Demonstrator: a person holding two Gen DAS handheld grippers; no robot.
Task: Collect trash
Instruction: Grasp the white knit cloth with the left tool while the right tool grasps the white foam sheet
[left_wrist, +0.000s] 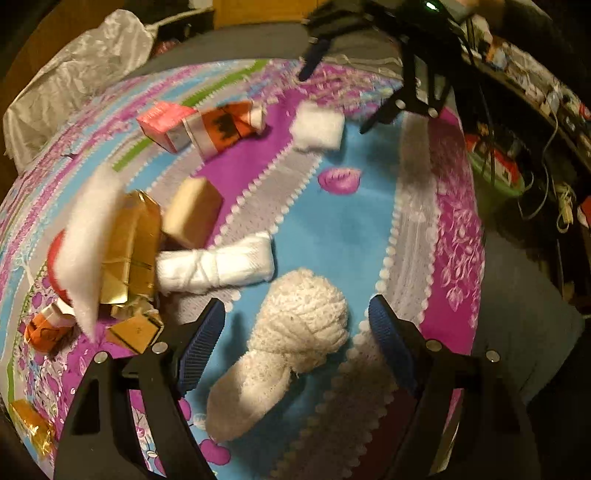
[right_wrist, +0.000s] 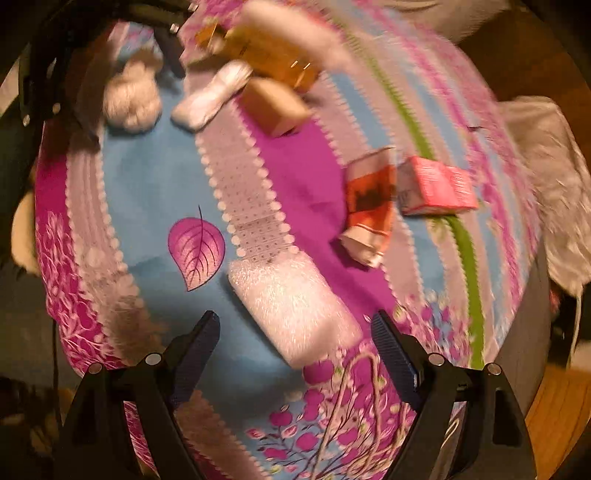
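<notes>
Trash lies scattered over a patterned cloth (left_wrist: 332, 229). From the left wrist, the left gripper (left_wrist: 297, 319) hangs with fingers released around a cream yarn bundle (left_wrist: 295, 332), not pressing it; boxes sit further off. From the right wrist, the right gripper (right_wrist: 295, 332), fingers spread and empty, straddles a white foam pad (right_wrist: 291, 306). Closing off-center could pinch cloth instead.

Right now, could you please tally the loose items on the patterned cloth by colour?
White foam pieces: 3
Gold boxes or wrappers: 3
Orange cartons: 2
Pink carton: 1
Tan box: 1
Cream knitted bundle: 1
Red item, mostly hidden: 1
Total: 12
</notes>
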